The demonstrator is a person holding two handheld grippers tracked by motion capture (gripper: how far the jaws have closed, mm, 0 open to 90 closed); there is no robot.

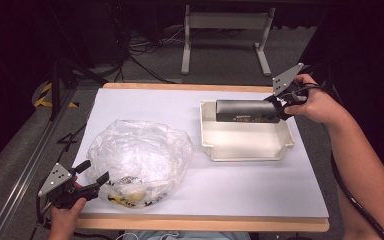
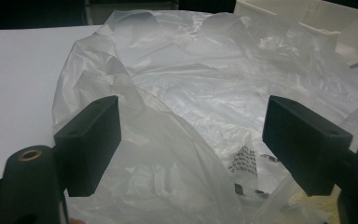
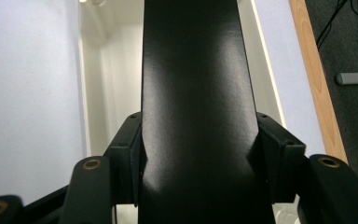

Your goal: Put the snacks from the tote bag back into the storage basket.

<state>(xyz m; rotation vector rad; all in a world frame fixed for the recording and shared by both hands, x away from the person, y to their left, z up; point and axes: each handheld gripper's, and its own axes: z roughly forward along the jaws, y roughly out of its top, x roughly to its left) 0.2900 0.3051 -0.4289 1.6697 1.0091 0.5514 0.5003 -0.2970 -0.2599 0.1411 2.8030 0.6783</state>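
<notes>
The left gripper [image 1: 91, 179] rests wide apart at the crumpled plastic bag [image 1: 140, 160] on the desk [image 1: 260, 190], gripping nothing. The right gripper [image 1: 279, 107] clamps the black box [image 1: 245, 111], held over the back of the white tray [image 1: 245, 150]. Setting it down and letting go seems left

A long black box [image 1: 242, 111] with a smooth, slightly glossy skin and a line of small pale print along its near side lies level, lengthwise across the far part of a shallow white tray [image 1: 245, 150], its right end clamped in the right tool [image 1: 279, 107]. The tray sits on the white counter's right half. On the left half lies a crumpled clear plastic bag [image 1: 140, 160], puffed up and open, with yellow and black printed contents at its near edge.
</notes>
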